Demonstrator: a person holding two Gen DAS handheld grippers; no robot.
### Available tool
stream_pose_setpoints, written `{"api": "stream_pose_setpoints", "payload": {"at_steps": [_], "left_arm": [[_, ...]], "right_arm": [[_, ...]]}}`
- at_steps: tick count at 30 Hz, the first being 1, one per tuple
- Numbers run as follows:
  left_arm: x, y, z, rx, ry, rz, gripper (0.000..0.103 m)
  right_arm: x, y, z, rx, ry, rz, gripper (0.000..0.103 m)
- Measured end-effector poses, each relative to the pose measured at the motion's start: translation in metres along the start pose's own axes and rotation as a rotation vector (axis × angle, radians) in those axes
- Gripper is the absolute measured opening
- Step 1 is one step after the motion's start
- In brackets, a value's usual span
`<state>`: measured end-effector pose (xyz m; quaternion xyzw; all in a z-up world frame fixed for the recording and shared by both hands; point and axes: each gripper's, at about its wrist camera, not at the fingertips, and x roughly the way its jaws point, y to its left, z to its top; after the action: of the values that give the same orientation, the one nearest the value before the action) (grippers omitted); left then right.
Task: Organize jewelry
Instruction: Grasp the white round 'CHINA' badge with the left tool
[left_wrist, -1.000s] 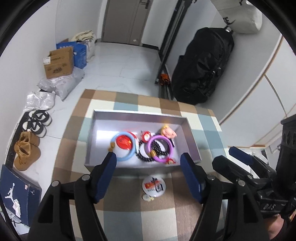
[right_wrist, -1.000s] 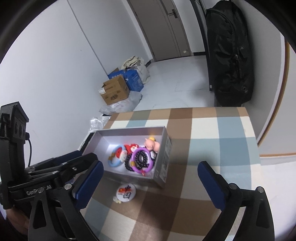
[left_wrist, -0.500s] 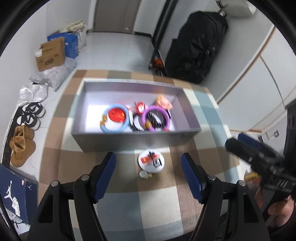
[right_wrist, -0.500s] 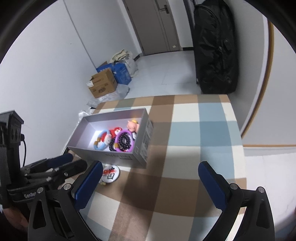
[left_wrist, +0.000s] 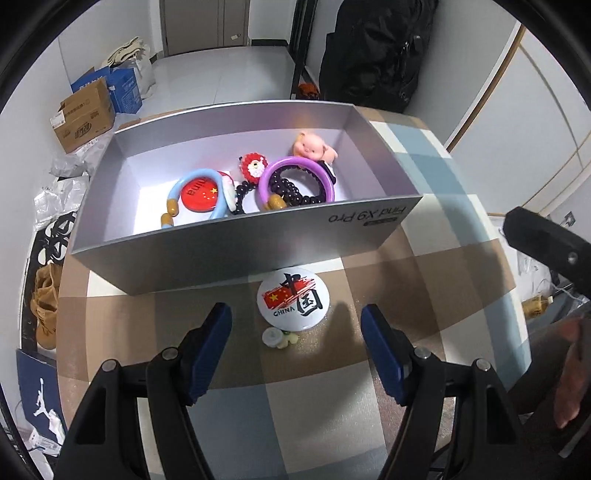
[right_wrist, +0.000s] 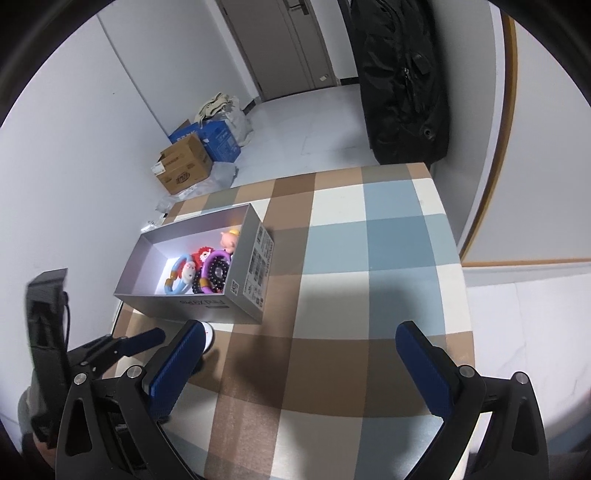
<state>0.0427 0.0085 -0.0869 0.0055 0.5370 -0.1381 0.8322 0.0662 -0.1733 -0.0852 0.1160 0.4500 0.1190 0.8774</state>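
My left gripper (left_wrist: 295, 328) over the white badge (left_wrist: 293, 297)
Both grippers released and empty; silver box (left_wrist: 258, 243) just beyond, right gripper (right_wrist: 299, 354) alongside.

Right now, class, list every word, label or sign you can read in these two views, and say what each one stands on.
"Find X9 Pro": near wall of the open grey cardboard box, seen upside down.
"CHINA", with two large Chinese characters and a red flag: round white badge on the checked tablecloth.
Part of "China", upside down, with yellow stars: round red badge inside the box.
Jumping-figure logo: dark blue box on the floor.
Barcode labels on the grey box's end: too small.
Brown carton's print: unreadable.
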Motion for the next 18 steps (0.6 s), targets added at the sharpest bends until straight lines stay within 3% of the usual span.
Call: {"api": "stream_pose_setpoints", "payload": {"at_steps": [4,6,7,14,18], "left_arm": [[-0.001,0.005,0.002,-0.044,0.001,-0.016,0.068],[0.003,0.008,0.003,-0.07,0.013,-0.02,0.063],[0.005,0.008,0.004,-0.081,0.03,-0.018,0.055],[0.009,-0.01,0.003,-0.011,0.045,0.048,0.038],[0.009,-0.01,0.003,-0.007,0.053,0.061,0.038]], "right_arm": [[0.0,-0.002,0.0,-0.006,-0.001,-0.011,0.103],[0.001,-0.004,0.0,0.002,0.002,-0.009,0.103],[0.001,-0.006,0.0,0.009,0.002,-0.009,0.103],[0.001,-0.011,-0.001,0.012,0.006,-0.019,0.103],[0.001,-0.012,-0.001,0.018,0.008,-0.02,0.103]]}}
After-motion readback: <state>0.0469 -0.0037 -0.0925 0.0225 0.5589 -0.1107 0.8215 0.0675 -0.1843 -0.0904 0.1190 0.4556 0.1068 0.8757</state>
